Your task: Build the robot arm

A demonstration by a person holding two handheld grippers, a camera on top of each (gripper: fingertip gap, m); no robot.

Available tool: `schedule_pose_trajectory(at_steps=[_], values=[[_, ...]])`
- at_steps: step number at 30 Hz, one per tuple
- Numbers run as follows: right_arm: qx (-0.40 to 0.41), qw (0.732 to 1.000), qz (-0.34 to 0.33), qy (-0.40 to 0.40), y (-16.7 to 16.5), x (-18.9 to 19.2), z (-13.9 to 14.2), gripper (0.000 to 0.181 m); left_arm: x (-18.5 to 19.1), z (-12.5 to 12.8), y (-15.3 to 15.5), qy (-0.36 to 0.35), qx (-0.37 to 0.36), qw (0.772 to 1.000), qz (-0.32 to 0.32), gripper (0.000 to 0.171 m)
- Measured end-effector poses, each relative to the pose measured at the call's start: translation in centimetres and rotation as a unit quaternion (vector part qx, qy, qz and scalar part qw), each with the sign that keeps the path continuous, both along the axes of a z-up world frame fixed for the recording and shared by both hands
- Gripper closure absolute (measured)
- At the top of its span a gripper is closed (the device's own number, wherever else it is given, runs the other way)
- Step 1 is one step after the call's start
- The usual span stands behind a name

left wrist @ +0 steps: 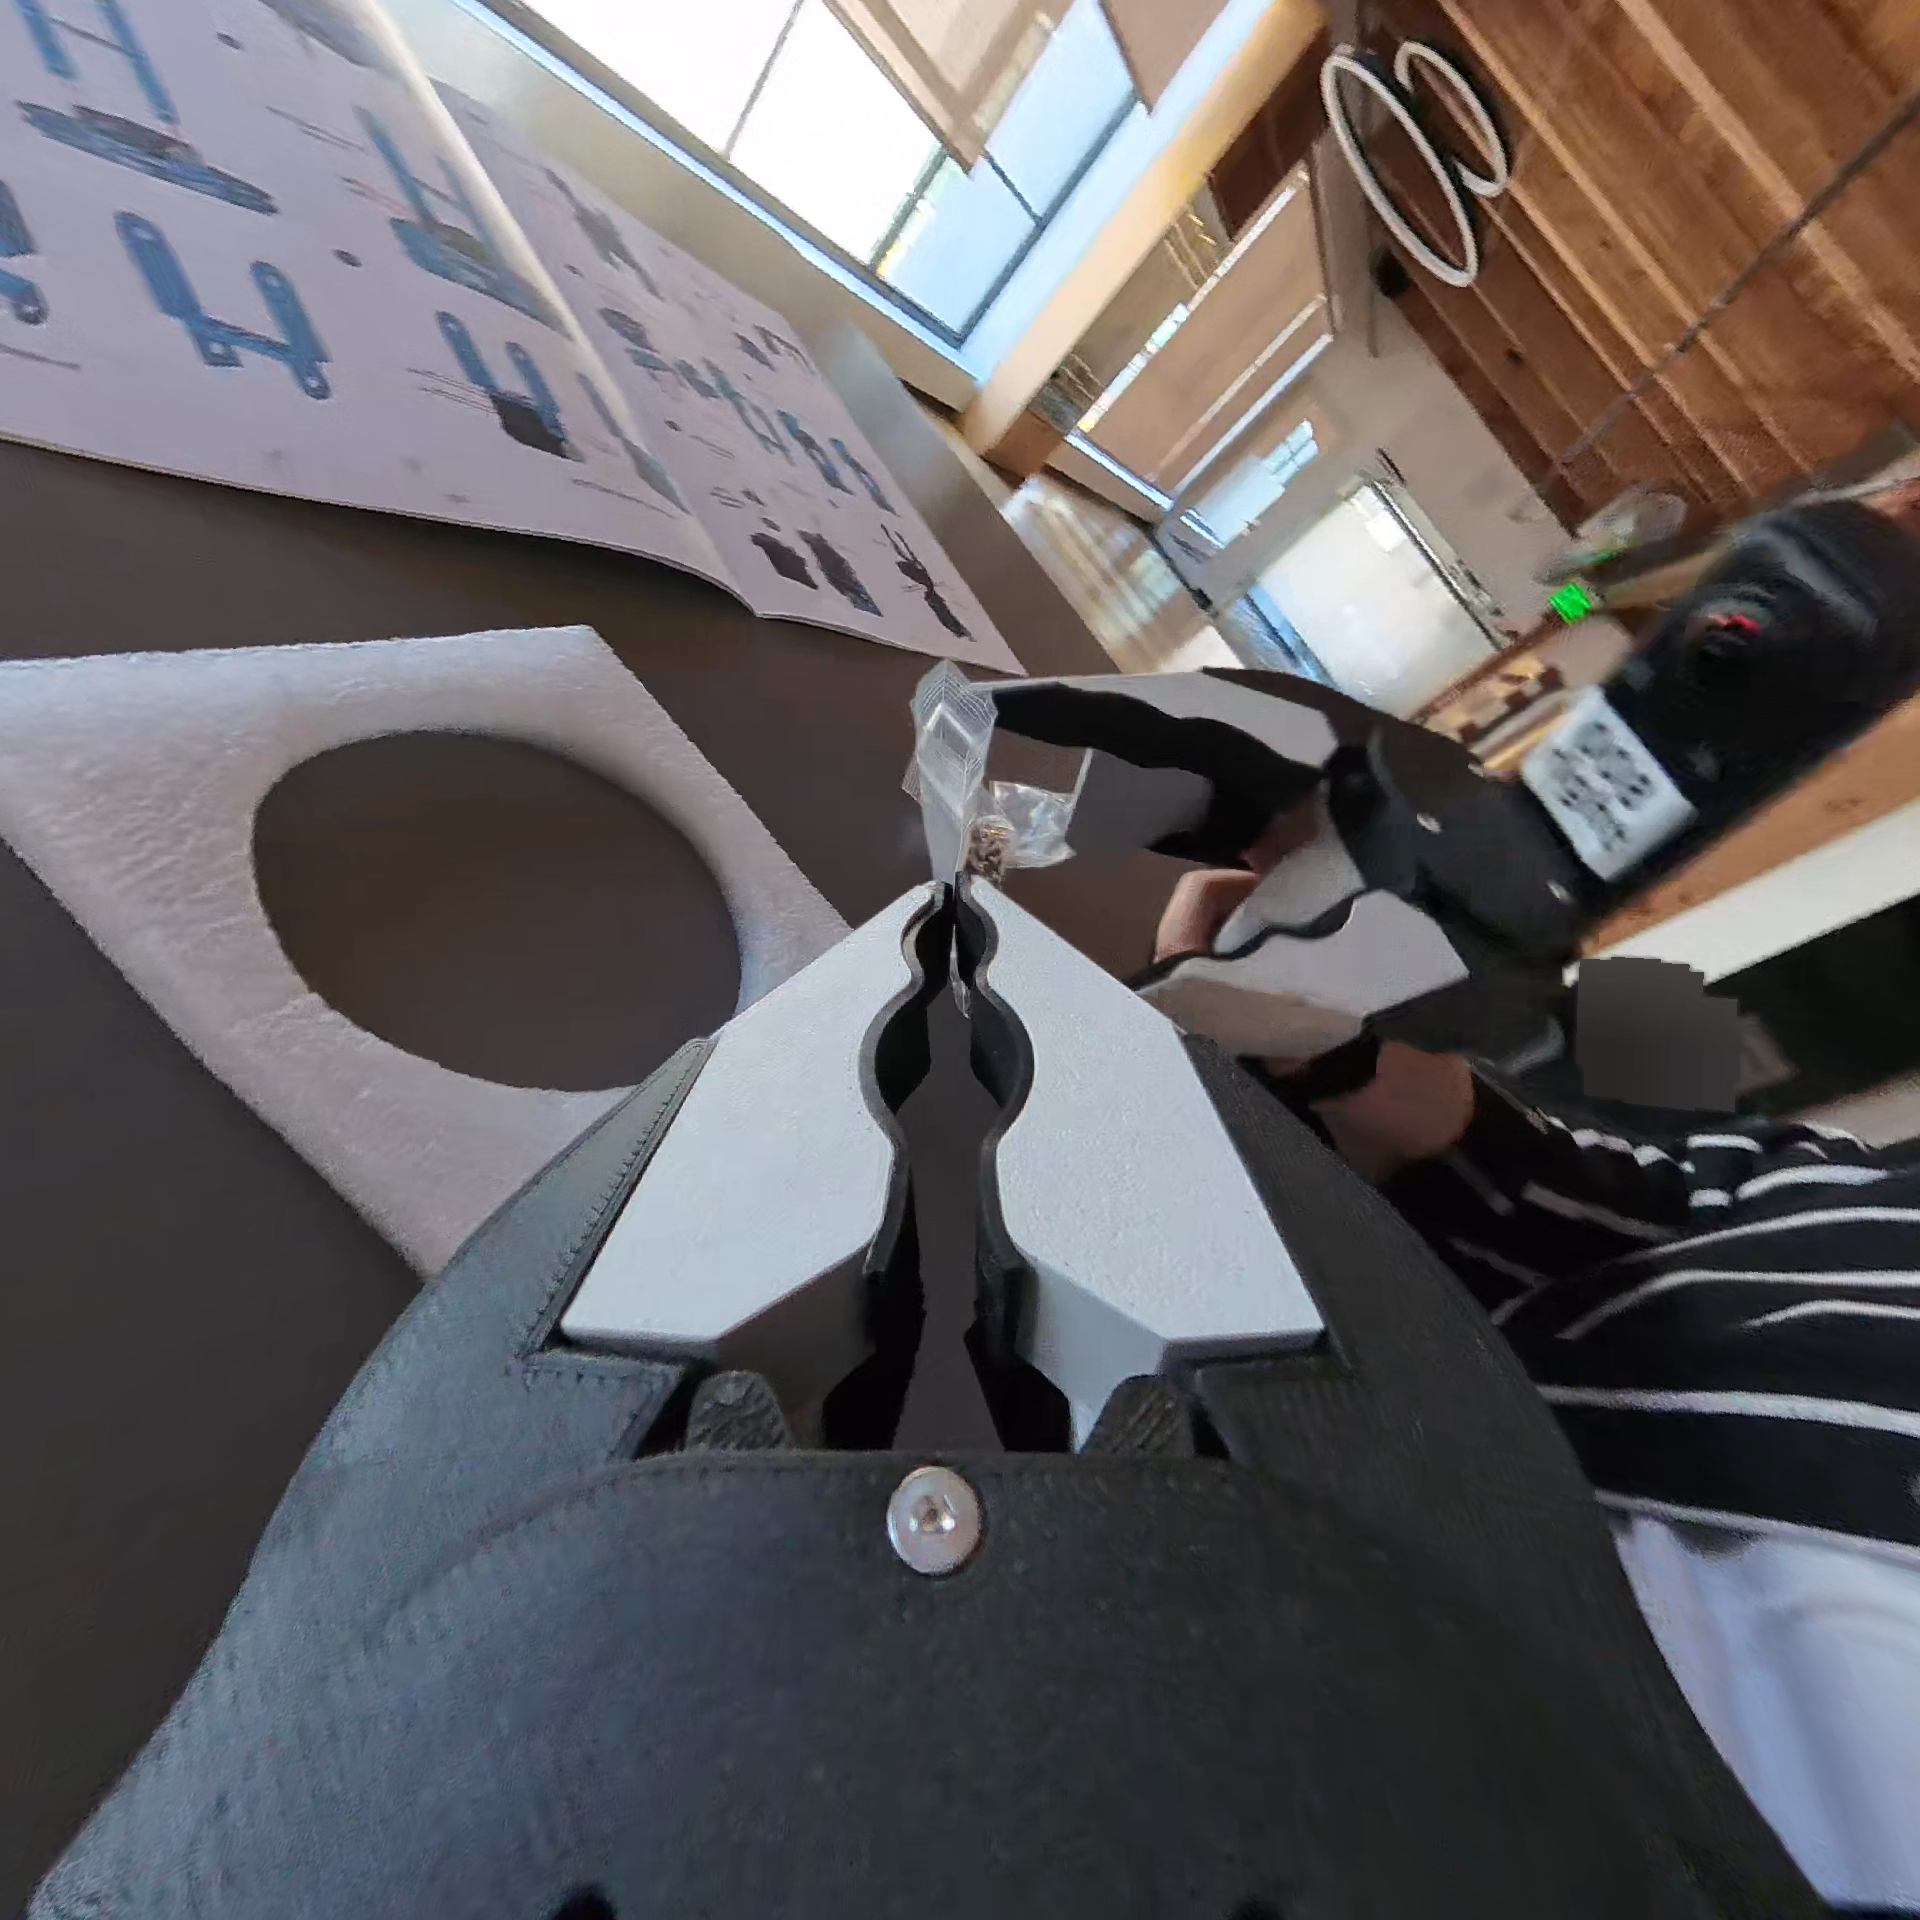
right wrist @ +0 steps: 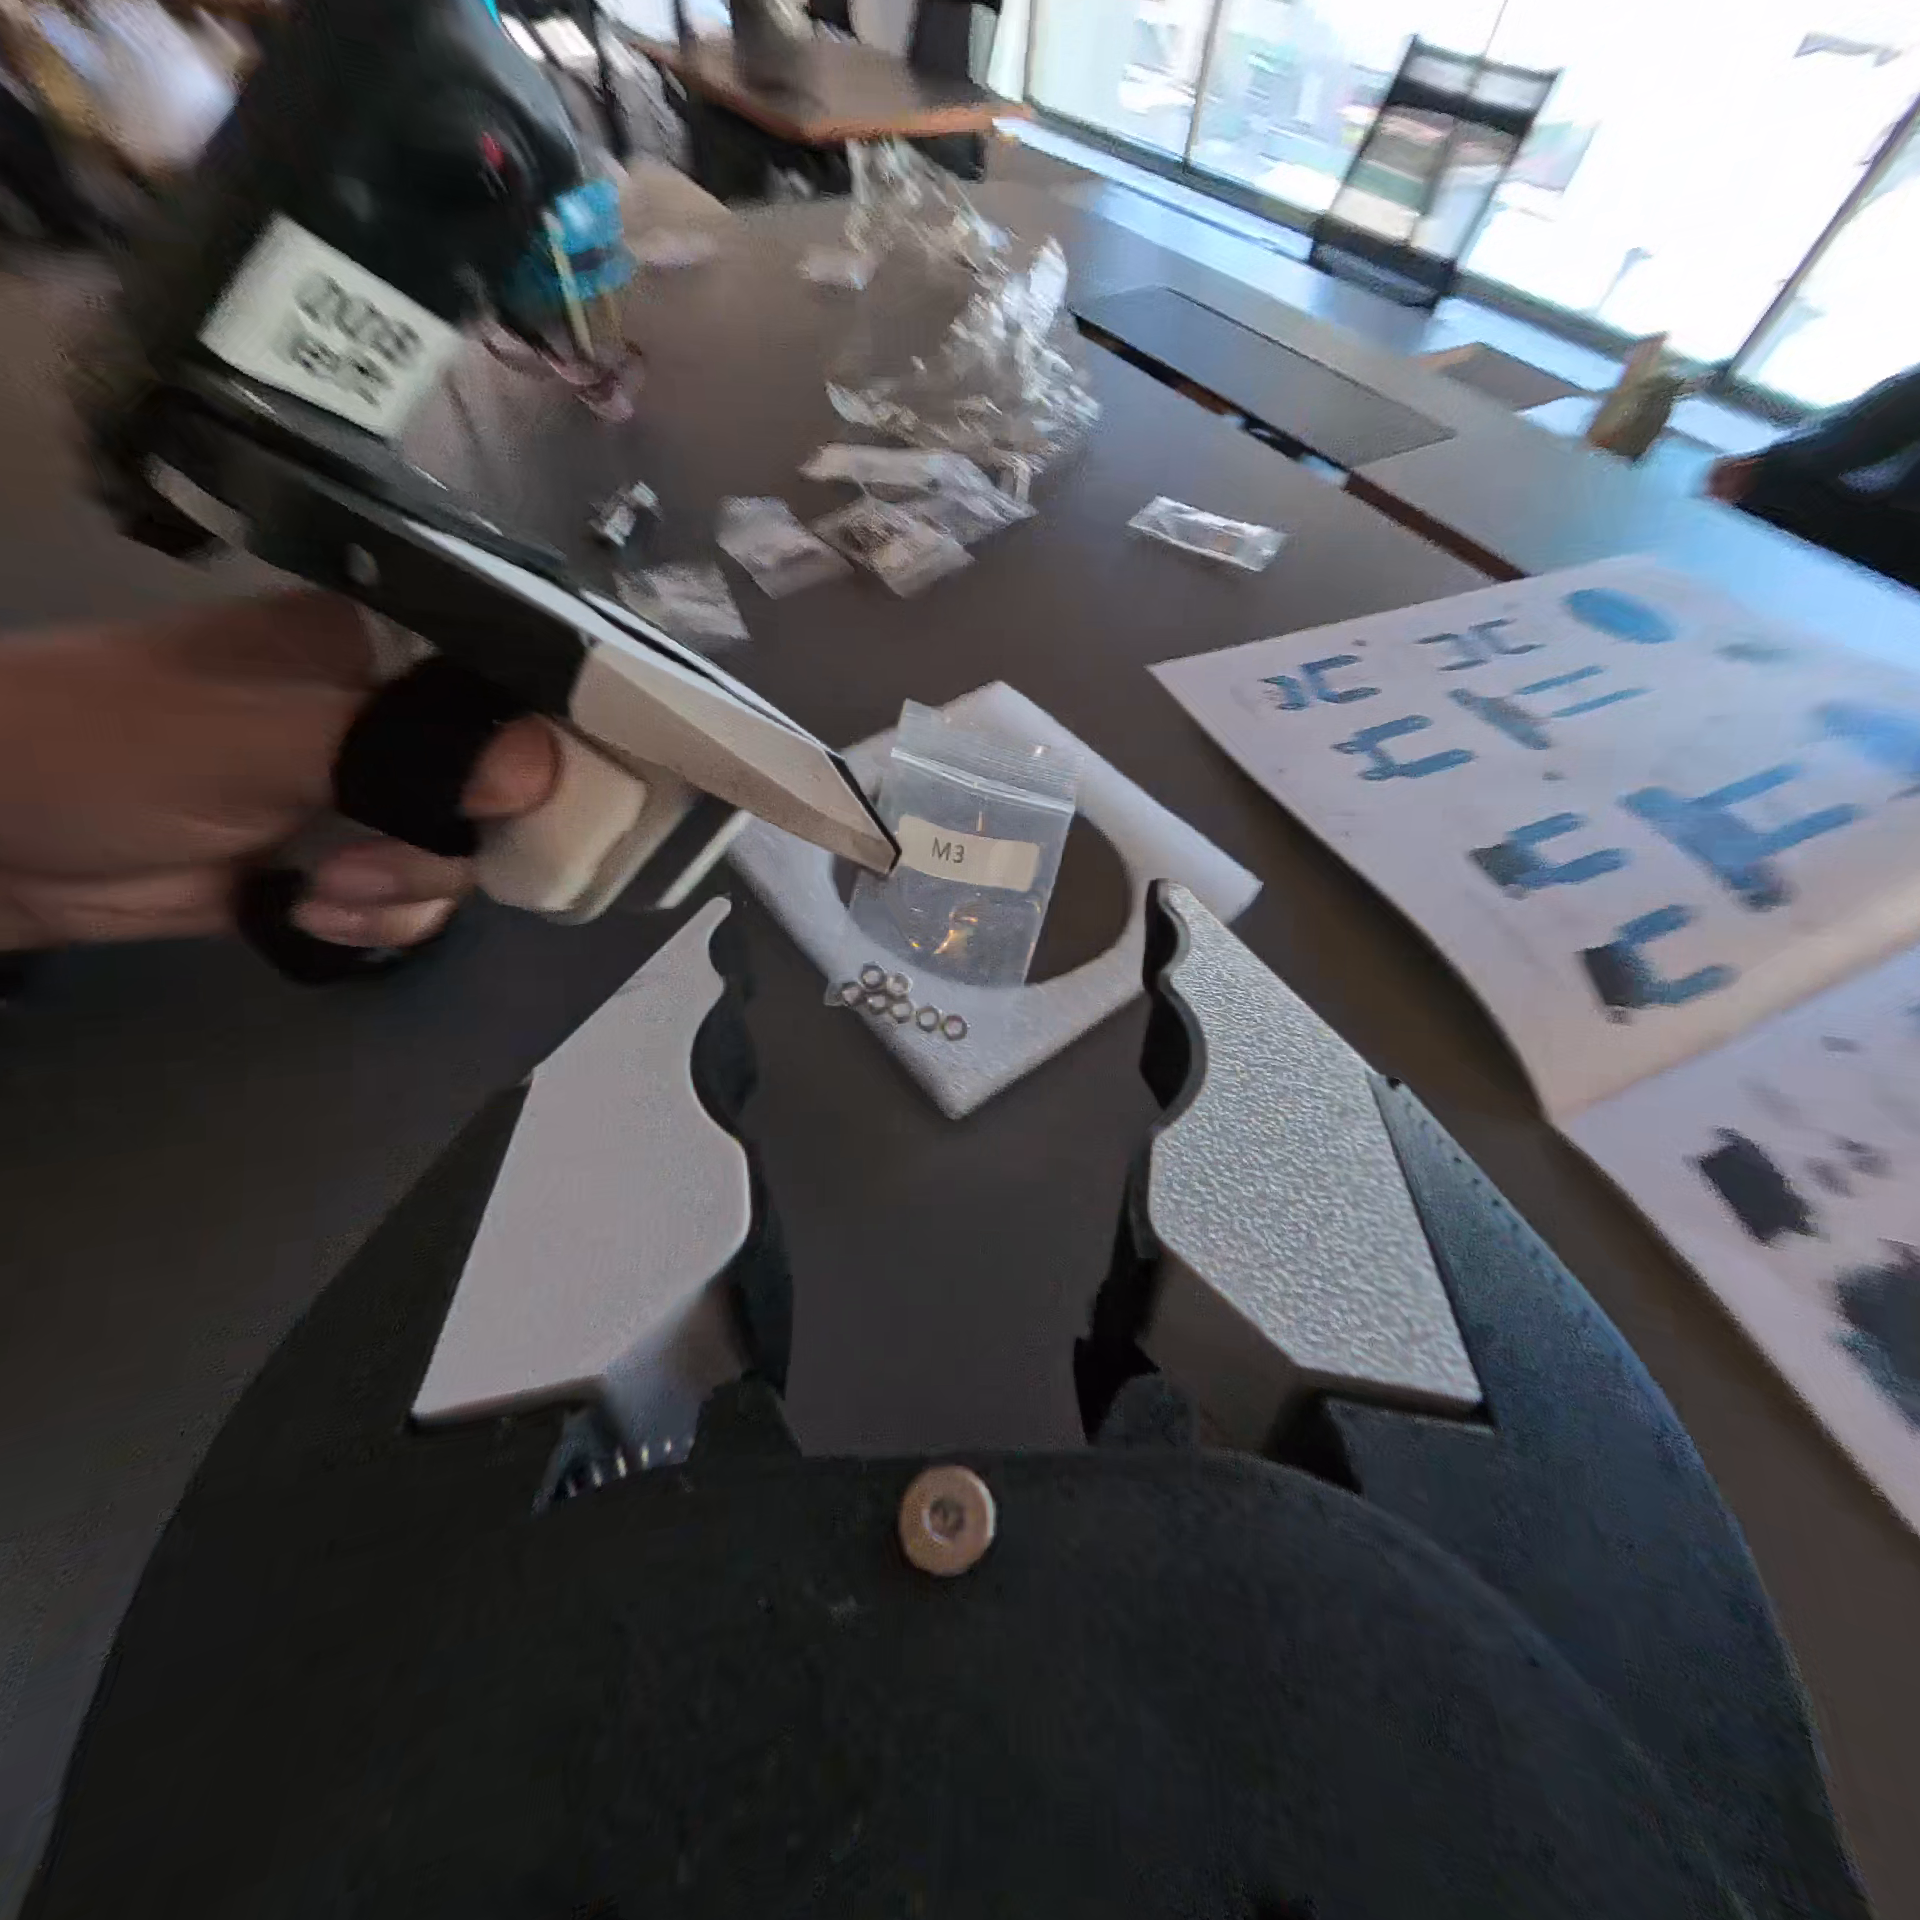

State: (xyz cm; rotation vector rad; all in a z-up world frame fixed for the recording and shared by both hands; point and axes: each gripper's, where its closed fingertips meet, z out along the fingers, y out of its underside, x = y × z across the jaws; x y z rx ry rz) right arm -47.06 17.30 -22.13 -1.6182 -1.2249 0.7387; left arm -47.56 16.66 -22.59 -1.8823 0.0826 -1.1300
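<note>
My left gripper [left wrist: 951, 896] is shut on the edge of a small clear zip bag [left wrist: 961, 774] that hangs above a white foam piece with a round hole [left wrist: 156, 748]. The right wrist view shows the same pinch: the left gripper [right wrist: 883, 860] grips the bag [right wrist: 971, 914] at its side edge, next to a white label. Several small metal nuts [right wrist: 904, 1003] show at the bag's lower corner, over the foam [right wrist: 997, 1055]. My right gripper [right wrist: 940, 904] is open and empty, its fingers wide apart just short of the bag. It also shows in the left wrist view [left wrist: 1081, 842].
An open instruction booklet [right wrist: 1558, 790] with blue drawings lies to the right on the dark table [right wrist: 312, 1091]; it also shows in the left wrist view [left wrist: 312, 260]. A pile of clear bags [right wrist: 935, 416] lies farther back. A person's hand [right wrist: 156, 779] holds the left gripper. Less than 4 cm separates the two grippers' tips.
</note>
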Motion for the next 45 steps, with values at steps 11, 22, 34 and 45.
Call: schedule_pose_trajectory(at_steps=[11, 22, 34, 45], values=[[-0.003, 0.998, -0.034, -0.054, 0.0, 0.0, -2.5, 0.146, 1.4, -0.7, -0.6, -0.017, -0.023, 0.999, 0.024, 0.171], [0.031, 0.996, 0.003, -0.085, -0.4, 0.0, -3.5, 0.154, -1.0, -1.0, -0.9, -0.004, -0.051, 0.998, 0.020, 0.146], [0.063, 0.993, 0.059, -0.086, -2.0, -0.7, -3.6, 0.153, -2.0, -0.9, -0.8, -0.029, -0.121, 0.990, -0.065, 0.153], [0.076, 0.991, 0.071, -0.088, -2.1, -0.8, -4.1, 0.146, -0.8, -1.8, -1.8, -0.010, -0.150, 0.982, -0.118, 0.171]])
